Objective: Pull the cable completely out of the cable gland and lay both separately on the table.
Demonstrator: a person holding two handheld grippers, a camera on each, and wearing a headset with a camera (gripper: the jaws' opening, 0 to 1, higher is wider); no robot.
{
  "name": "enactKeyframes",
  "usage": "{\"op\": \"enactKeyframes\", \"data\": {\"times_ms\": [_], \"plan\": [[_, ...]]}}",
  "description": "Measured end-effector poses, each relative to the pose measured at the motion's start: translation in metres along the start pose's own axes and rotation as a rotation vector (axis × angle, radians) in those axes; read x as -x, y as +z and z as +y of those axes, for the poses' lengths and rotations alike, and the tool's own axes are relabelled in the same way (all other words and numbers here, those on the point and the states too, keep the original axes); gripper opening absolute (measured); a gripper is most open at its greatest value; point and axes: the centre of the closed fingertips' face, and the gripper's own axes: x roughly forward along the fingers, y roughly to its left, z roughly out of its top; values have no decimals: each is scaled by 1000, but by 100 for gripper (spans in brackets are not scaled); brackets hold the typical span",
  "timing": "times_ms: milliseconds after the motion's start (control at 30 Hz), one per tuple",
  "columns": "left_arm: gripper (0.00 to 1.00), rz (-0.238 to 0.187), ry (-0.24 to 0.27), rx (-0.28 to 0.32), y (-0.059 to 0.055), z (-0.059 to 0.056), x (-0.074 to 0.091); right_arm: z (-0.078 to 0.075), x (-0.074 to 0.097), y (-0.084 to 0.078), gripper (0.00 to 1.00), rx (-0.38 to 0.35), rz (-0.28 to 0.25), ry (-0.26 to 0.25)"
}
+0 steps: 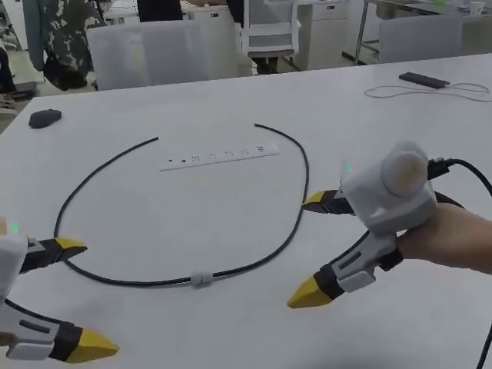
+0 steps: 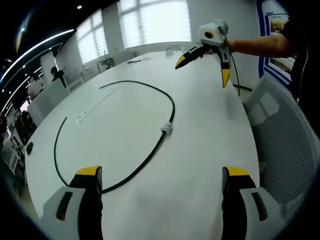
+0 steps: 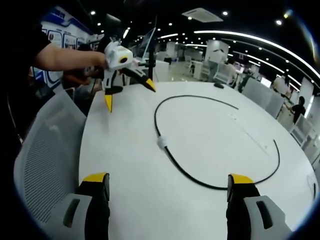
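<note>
On the table (image 1: pixel 231 223), black cable (image 1: pixel 307 173) seemingly threaded through 1 pale gland (image 1: pixel 201 279), left gripper (image 1: pixel 92 297) and right gripper (image 1: pixel 301 251) gaping, empty.

Open-plan office: large white worktop (image 1: pixel 231 215), chairs (image 1: pixel 161 50) at 12 o'clock, mouse (image 1: pixel 44 118) at 10 o'clock, desk rows (image 3: pixel 220 72) under ceiling strip lights (image 3: pixel 240 34).
</note>
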Motion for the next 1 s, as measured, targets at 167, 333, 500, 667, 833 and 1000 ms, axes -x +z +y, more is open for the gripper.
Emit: {"op": "enactKeyframes", "data": {"times_ms": [167, 333, 500, 667, 833, 1000], "plan": [[99, 8, -8, 5, -4, 1, -2, -4, -8, 2, 99, 16, 7, -6], [99, 14, -16, 8, -7, 1, -5, -2, -16, 1, 94, 21, 18, 21], [99, 14, 17, -58, -5, 5, -6, -2, -27, 3, 92, 63, 28, 28], [99, -2, 8, -8, -7, 7, -7, -4, -37, 9, 83, 60, 19, 50], [99, -5, 5, 22, -11, 4, -12, -5, -53, 11, 68, 49, 17, 72], [99, -32, 45, -5, -2, 8, -13, 0, -80, 15, 50, 29, -11, 105]]}}
